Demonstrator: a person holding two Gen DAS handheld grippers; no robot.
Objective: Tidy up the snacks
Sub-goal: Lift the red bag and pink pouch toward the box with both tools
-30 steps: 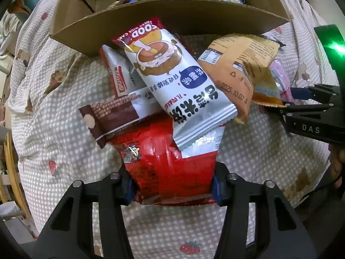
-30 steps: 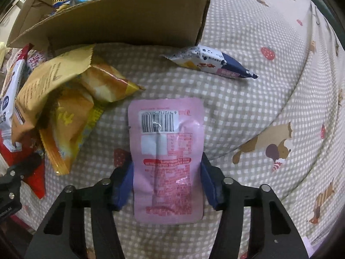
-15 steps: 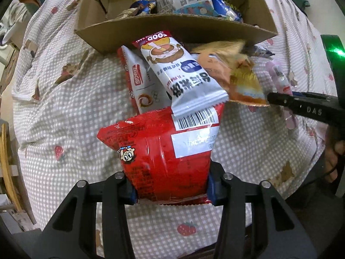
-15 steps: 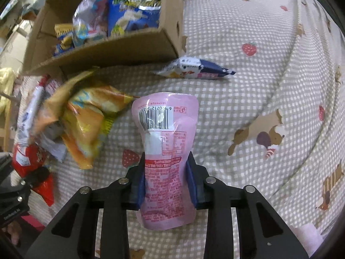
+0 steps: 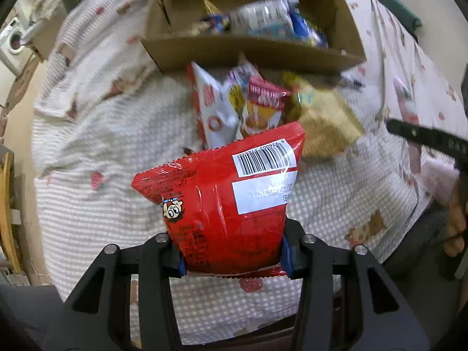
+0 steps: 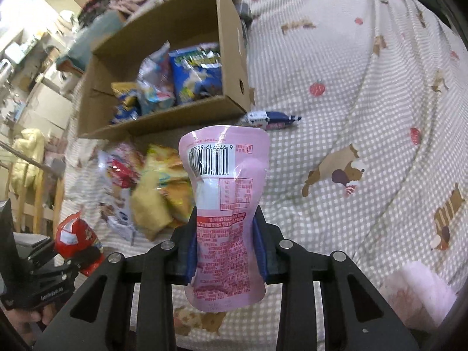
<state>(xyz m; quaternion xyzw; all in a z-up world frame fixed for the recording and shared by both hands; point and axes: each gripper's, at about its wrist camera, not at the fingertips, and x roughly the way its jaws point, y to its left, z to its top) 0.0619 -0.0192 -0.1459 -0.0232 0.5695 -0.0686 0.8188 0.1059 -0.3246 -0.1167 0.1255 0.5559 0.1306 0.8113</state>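
Note:
My left gripper (image 5: 232, 259) is shut on a red snack bag (image 5: 225, 196) and holds it up above the checked cloth. My right gripper (image 6: 225, 251) is shut on a pink pouch (image 6: 225, 204), also lifted off the cloth. A cardboard box (image 5: 251, 49) with several snack packets in it stands beyond both; it also shows in the right wrist view (image 6: 163, 49). A pile of loose snack packets (image 5: 257, 108) lies in front of the box, also seen in the right wrist view (image 6: 152, 187). The red bag shows at the lower left of the right wrist view (image 6: 76, 237).
A small blue and white packet (image 6: 269, 118) lies on the cloth by the box's right corner. The checked cloth (image 6: 365, 117) covers the whole surface and drops off at its edges. Shelves and clutter stand at the far left (image 6: 26, 87).
Both grippers have risen and pulled back with their packets. The red bag has come free of the pile, and the pink pouch has left the cloth. The pile has shifted.

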